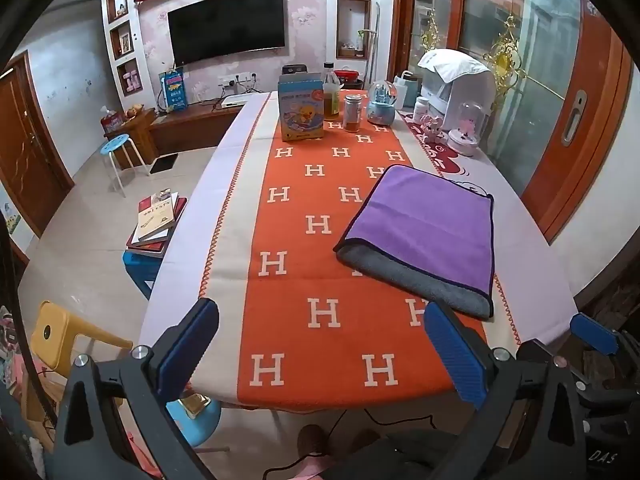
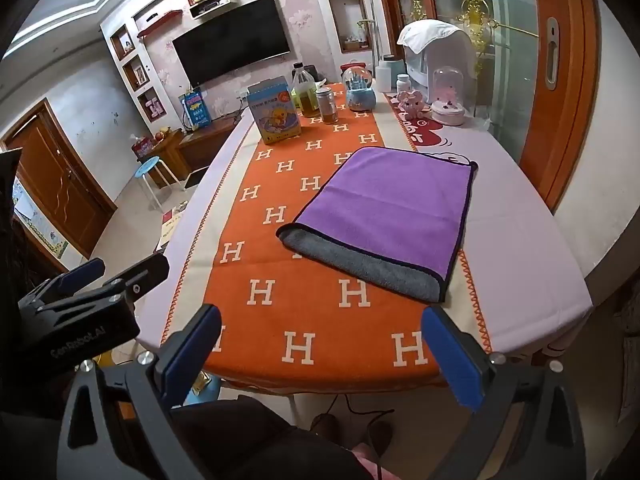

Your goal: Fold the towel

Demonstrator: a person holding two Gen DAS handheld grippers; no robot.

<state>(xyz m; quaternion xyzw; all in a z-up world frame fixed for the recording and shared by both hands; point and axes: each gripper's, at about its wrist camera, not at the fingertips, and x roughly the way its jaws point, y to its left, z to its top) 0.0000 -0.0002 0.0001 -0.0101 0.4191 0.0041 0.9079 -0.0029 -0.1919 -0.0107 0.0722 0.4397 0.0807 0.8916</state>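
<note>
- The table [image 1: 188,240] filled both views, covered with a pale cloth and an orange runner [image 1: 320,240] printed with white H letters down its middle.
- The towel [image 1: 424,232] lay on the table at about 2 o'clock in the left view, folded once, purple side up, with a grey strip of its under layer showing along the near edge; it straddled the runner's right border.
- In the right view the towel [image 2: 392,208] sat near 1 o'clock, flat, apart from both tools.
- The left tool [image 1: 320,348] hung over the table's near edge, released, its blue pads wide apart and touching nothing.
- The right tool [image 2: 320,352] was likewise spread open and holding nothing.
- A box [image 1: 301,110], a bottle [image 1: 331,94] and a jar [image 1: 353,113] stood at 12 o'clock at the far end.
</note>
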